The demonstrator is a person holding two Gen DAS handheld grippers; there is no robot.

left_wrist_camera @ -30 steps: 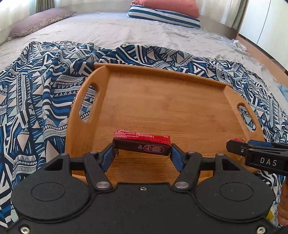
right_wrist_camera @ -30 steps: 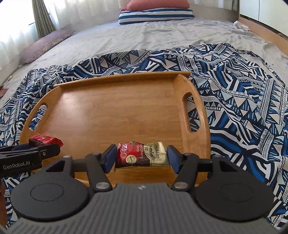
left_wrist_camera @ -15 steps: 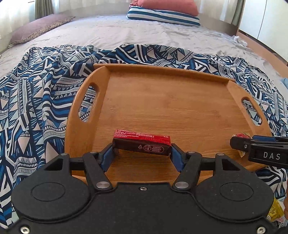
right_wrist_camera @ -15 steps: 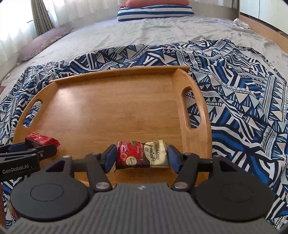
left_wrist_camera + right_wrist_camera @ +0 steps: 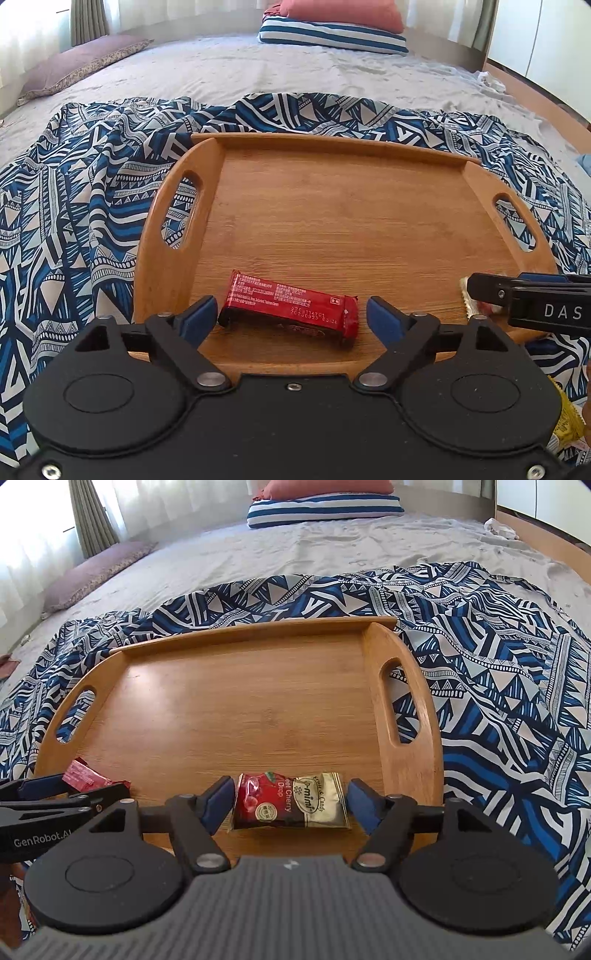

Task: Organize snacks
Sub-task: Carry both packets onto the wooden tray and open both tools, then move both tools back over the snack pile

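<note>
- While both pairs of jaws are opening, each snack lies released between its pads: left gripper [image 5: 288, 317] frames the red foil-wrapped snack bar [image 5: 290, 309]; right gripper [image 5: 291, 801] frames the red-and-gold cherry candy packet [image 5: 290, 805].
- Both snacks rest along the near edge of the oval bamboo tray [image 5: 332, 206], probably to start a row.
- Tray sits on the blue-and-white patterned cloth [image 5: 74, 192], on a bed.

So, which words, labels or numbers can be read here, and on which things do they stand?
"DAS": on the right tool, seen from the left wrist.
"GenRobot.AI": on the left tool, seen from the right wrist.
"Cherry Drop", "mimi", "Candy": on the cherry candy packet.
Red snack bar: print too small to read.
</note>
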